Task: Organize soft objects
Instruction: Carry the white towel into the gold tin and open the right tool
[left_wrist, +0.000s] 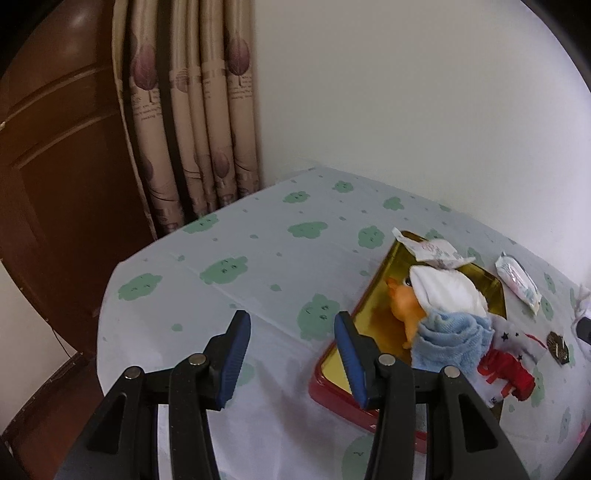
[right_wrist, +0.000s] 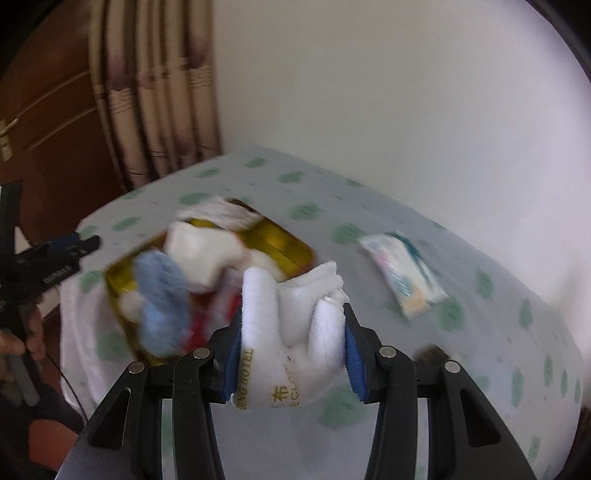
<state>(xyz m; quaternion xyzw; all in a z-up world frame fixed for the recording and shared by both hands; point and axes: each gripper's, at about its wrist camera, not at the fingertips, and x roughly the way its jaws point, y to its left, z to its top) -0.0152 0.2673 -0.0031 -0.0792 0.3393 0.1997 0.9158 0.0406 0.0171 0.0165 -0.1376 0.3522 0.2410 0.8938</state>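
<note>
A red tin with a gold inside (left_wrist: 373, 291) lies on the tablecloth, holding a white cloth (left_wrist: 447, 288), a blue towel (left_wrist: 450, 343), an orange toy (left_wrist: 406, 306), a star-and-red sock (left_wrist: 506, 365) and a paper packet (left_wrist: 432, 249). My left gripper (left_wrist: 291, 354) stands open and empty above the cloth, just left of the tin. My right gripper (right_wrist: 291, 354) is shut on a folded white hotel cloth (right_wrist: 291, 332), held in the air near the tin (right_wrist: 288, 247). The right wrist view is blurred.
A wrapped packet (left_wrist: 517, 282) (right_wrist: 402, 273) lies on the cloth right of the tin, and a small dark object (left_wrist: 557, 347) sits beyond the sock. A curtain (left_wrist: 192, 122) and a brown door (left_wrist: 55, 166) stand behind the table. A hand holding the left gripper (right_wrist: 55, 258) shows at far left.
</note>
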